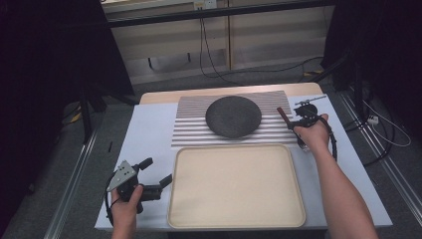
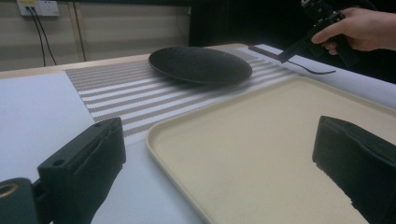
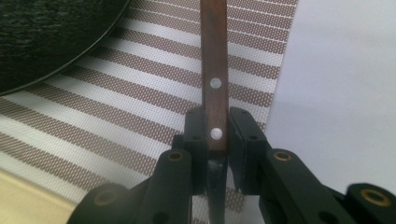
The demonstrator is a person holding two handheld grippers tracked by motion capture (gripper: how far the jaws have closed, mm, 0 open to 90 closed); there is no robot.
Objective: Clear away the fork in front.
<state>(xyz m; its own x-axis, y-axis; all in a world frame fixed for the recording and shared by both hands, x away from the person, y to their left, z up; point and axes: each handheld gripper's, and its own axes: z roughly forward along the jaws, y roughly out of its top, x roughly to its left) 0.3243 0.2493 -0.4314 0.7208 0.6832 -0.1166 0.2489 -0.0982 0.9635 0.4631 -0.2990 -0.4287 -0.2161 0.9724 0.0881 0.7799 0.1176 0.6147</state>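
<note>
A utensil with a brown wooden handle [image 1: 282,113] and two pale rivets [image 3: 215,83] lies over the right edge of the striped placemat [image 1: 191,127]. My right gripper [image 1: 291,123] [image 3: 215,126] is shut on the handle's near end. A black round plate [image 1: 233,115] [image 2: 201,64] [image 3: 42,37] rests on the placemat, left of the handle. At the table's front left, my left gripper [image 1: 158,172] [image 2: 219,140] is open and holds nothing. Its jaws straddle the left rim of the beige tray [image 1: 234,184] [image 2: 280,154].
The tray takes up the front middle of the white table [image 1: 149,129]. Cables [image 1: 209,55] run over the floor beyond the table's far edge. Bare white tabletop lies left of the placemat and to the right of my right hand [image 1: 314,133].
</note>
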